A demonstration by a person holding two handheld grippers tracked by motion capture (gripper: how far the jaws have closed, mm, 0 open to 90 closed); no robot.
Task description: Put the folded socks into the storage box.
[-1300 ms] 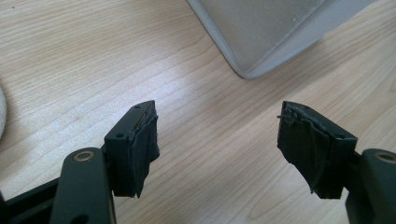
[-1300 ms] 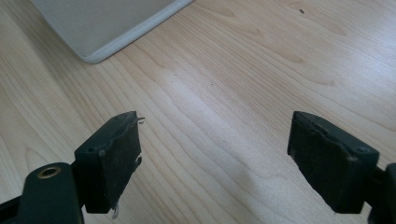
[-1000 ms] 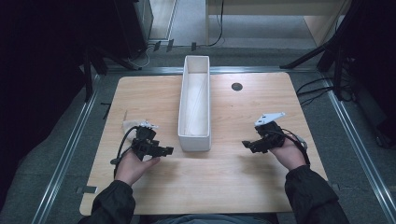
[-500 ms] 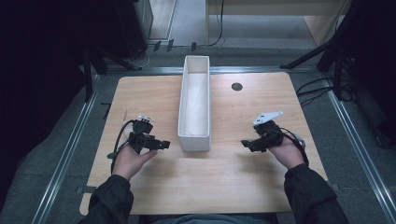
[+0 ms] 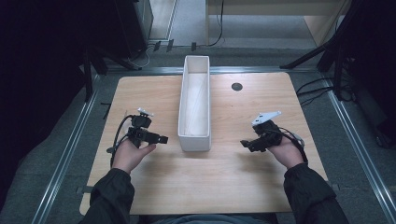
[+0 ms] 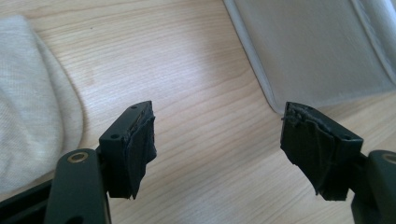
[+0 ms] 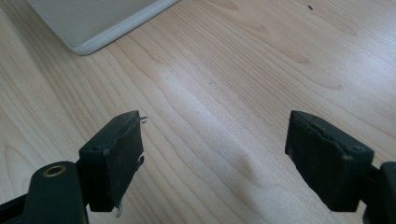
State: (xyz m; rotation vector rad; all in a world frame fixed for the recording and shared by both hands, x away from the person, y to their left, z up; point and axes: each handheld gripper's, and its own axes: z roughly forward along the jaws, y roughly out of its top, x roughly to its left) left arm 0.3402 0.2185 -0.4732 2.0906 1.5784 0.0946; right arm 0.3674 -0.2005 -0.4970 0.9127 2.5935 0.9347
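Observation:
A long white bin [image 5: 195,105] lies lengthwise along the middle of the wooden table [image 5: 233,186], and it looks empty. My left gripper [image 5: 159,138] hovers just left of the bin's near end, pointing at it, jaws open over bare wood [image 6: 222,128]. A pale cloth [image 6: 32,93] lies to the left of its jaws, and the bin's wall [image 6: 317,51] is ahead on the right. My right gripper [image 5: 245,143] sits right of the bin's near end, open, with nothing between its fingers [image 7: 217,135]. The bin's corner [image 7: 93,23] shows ahead to its left.
A small black round hole [image 5: 236,86] marks the table right of the bin. Metal rails [image 5: 70,149] run along both sides of the table. Cables [image 5: 317,88] lie on the floor at the far right. Broad bare wood lies in front of the bin.
My left gripper has shifted a little to the left and away from me, staying open. The right gripper has barely moved.

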